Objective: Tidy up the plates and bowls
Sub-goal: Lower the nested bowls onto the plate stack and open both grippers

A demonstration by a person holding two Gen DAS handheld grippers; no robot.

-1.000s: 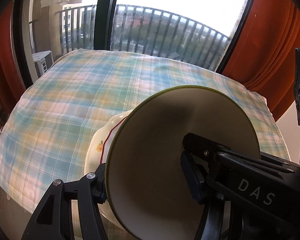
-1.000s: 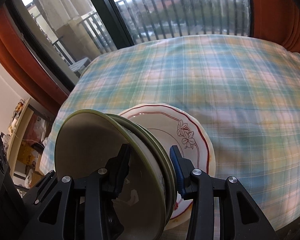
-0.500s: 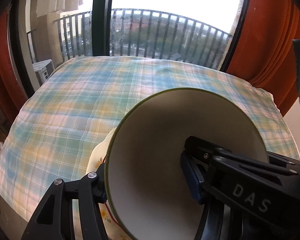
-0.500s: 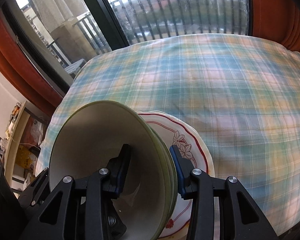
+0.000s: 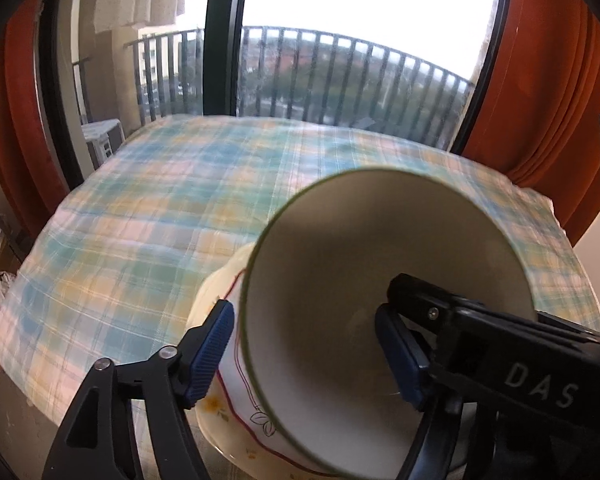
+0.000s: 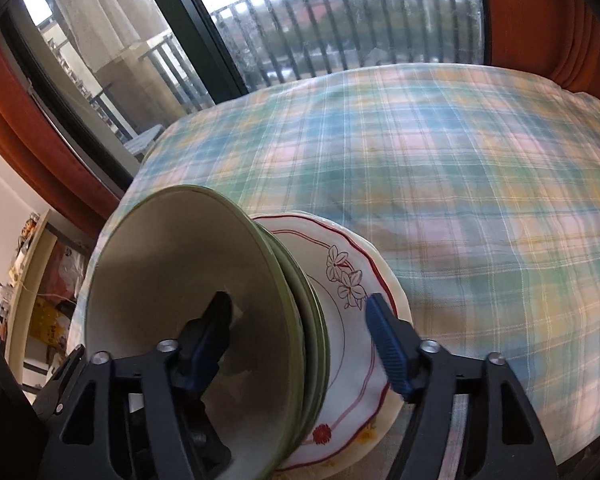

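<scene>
The stack of green-rimmed cream ceramic bowls (image 6: 188, 320) sits nested, several rims showing one behind another, inside the white scalloped plate with a red line and flower print (image 6: 356, 292), and this plate rests at the near edge of the table under the plaid pastel tablecloth (image 6: 460, 184). In both wrist views the bowls' mouths fill the lower frame, seemingly tipped toward the cameras, though fisheye distortion makes the true tilt hard to judge. The right gripper (image 6: 300, 336) stands spread: its left blue pad is inside the top bowl, its right pad is outside over the plate's rim, and a gap shows between that pad and the bowls, so it grips nothing. The left gripper (image 5: 304, 352) is likewise released, one blue pad just outside the plate's rim and the other deep in the topmost bowl (image 5: 380, 300), with clear space on the outer side. The only thing visible inside the top bowl is a gripper finger. Beyond the plate the tablecloth runs bare to the far edge of the table, which lies near the black-framed balcony window (image 5: 220, 40); rust-orange curtains (image 5: 548, 92) hang at either side, and a dark metal railing (image 5: 340, 76) stands outside the glass.
</scene>
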